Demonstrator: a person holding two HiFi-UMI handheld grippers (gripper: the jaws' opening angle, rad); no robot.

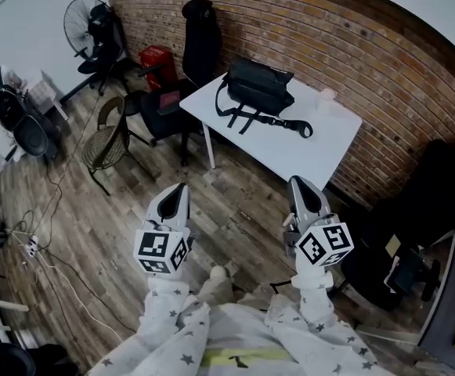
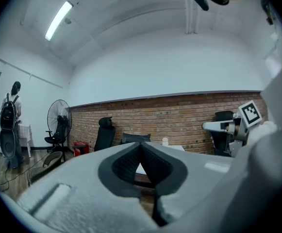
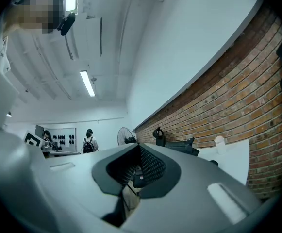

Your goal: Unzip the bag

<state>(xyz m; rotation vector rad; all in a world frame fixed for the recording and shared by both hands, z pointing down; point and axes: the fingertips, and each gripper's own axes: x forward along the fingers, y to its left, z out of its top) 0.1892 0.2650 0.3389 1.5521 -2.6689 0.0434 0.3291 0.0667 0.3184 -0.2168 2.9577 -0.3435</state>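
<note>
– Bag (image 1: 258, 88) first: where does it lie in the head view?
– On the white desk (image 1: 325, 147) that stands against the brick wall (image 1: 368, 53), toward the desk's far left part. The bag is black, and its strap (image 1: 278, 122) trails over the desk top toward the middle. A small pale cup (image 1: 326, 95) stands near it on the right.
– And the two grippers?
– Both are low in that view, over the wooden floor (image 1: 235, 210) and well apart from the desk. The left gripper (image 1: 182, 186) and the right gripper (image 1: 301, 182) both point toward the desk.
– Anything else around?
– A fan (image 1: 82, 14) and a tall black chair (image 1: 201, 37) stand left of the desk.
– What does the left gripper view show?
– The left gripper's (image 2: 141, 144) jaws meet at their tips, with nothing between them. Just past the tips, the bag (image 2: 133, 138) lies in front of the brick wall, with the cup (image 2: 165, 141) to its right. The right gripper (image 2: 206, 126) shows at the right, and the fan (image 2: 58, 118) at the left.
– And the right gripper view?
– Much the same: the right gripper's (image 3: 140, 147) jaws are closed tip to tip and hold nothing. The bag (image 3: 182, 147) sits to the right of the tips on the desk (image 3: 230, 159), and the cup (image 3: 220, 141) stands further right by the wall. A person with a backpack (image 3: 89, 141) stands far off at the left.
</note>
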